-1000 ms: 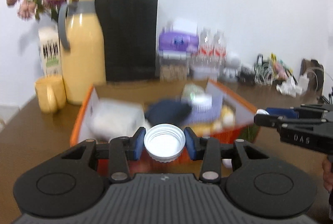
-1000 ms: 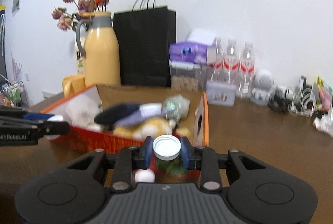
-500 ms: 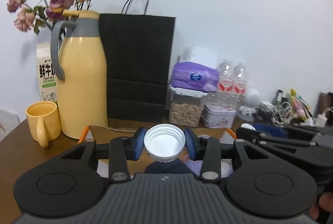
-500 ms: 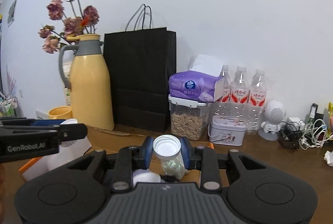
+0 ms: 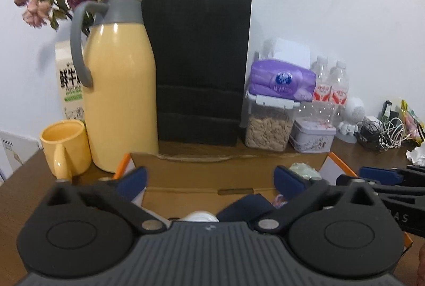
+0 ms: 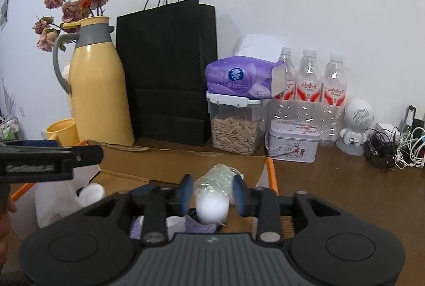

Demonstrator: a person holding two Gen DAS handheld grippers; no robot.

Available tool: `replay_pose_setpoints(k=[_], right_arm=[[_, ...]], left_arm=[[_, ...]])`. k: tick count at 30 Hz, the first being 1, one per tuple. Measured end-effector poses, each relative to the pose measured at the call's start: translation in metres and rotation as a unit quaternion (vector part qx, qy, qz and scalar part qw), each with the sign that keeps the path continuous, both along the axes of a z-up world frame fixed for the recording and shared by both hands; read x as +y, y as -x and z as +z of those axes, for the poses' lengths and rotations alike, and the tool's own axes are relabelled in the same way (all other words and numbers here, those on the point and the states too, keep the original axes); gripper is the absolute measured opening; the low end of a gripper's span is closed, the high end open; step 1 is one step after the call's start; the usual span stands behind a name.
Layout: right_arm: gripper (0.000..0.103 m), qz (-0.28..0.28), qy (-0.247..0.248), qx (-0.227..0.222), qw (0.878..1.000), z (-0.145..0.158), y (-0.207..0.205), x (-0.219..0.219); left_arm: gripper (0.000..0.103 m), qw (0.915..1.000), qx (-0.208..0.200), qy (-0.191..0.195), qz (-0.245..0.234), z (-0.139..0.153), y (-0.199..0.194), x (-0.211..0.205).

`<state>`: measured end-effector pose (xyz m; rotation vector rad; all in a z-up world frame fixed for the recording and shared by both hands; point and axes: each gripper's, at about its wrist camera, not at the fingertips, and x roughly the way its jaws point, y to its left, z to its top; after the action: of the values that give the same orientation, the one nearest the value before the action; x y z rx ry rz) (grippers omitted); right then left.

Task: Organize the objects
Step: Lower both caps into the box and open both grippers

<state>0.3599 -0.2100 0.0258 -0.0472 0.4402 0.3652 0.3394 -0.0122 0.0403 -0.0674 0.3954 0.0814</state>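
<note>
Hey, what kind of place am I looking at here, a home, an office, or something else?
Probably a lived-in home or small office corner: a brown table against a plain wall, crowded with a yellow thermos jug, water bottles, a tissue pack and tangled charging cables.

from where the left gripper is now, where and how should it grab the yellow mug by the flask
Take the yellow mug across its rim and wall from above. It stands upright with its mouth open, handle facing the camera; the yellow flask crowds its right side, so a sideways approach looks tight. The left gripper is already open.
</note>
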Motion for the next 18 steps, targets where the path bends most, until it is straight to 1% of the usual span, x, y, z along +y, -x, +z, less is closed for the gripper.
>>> replay_pose_setpoints(k=[1, 2, 3, 4, 6, 8, 18], right_arm=[[0.061, -0.001, -0.002, -0.001, 1.0, 0.0003, 0.0008, -0.0011], [0.075, -0.003, -0.002, -0.003, 1.0, 0.0011, 0.0015, -0.0019], [0.081, -0.003, -0.001, -0.005, 1.0, 0.0017, 0.0028, -0.0022], [0.084, -0.003, -0.001, -0.007, 1.0, 0.0023, 0.004, -0.0024], [0.1, -0.004, -0.004, -0.007, 1.0, 0.0036, 0.0055, -0.0032], [0.102, -0.007, -0.002, -0.006, 1.0, 0.0032, 0.0058, -0.0031], [0.103, -0.001, 0.003, 0.004, 1.0, 0.0021, 0.0084, 0.0002]], left_arm=[[0.103, 1.0, 0.0, 0.0, 0.002, 0.0001, 0.0011, 0.0009], [0.103, 1.0, 0.003, 0.002, 0.003, 0.0004, 0.0007, 0.0017], [0.103, 1.0, 0.007, 0.005, 0.004, 0.0006, 0.0005, 0.0029], [0.103, 0.9999, 0.009, 0.007, 0.003, 0.0005, 0.001, 0.0039], [0.103, 1.0, 0.008, 0.005, 0.001, 0.001, 0.0014, 0.0041], [0.103, 1.0, 0.007, 0.004, 0.0, 0.0016, 0.0027, 0.004], [0.103, 0.9999, 0.015, 0.003, -0.008, 0.0019, 0.006, 0.0025]])
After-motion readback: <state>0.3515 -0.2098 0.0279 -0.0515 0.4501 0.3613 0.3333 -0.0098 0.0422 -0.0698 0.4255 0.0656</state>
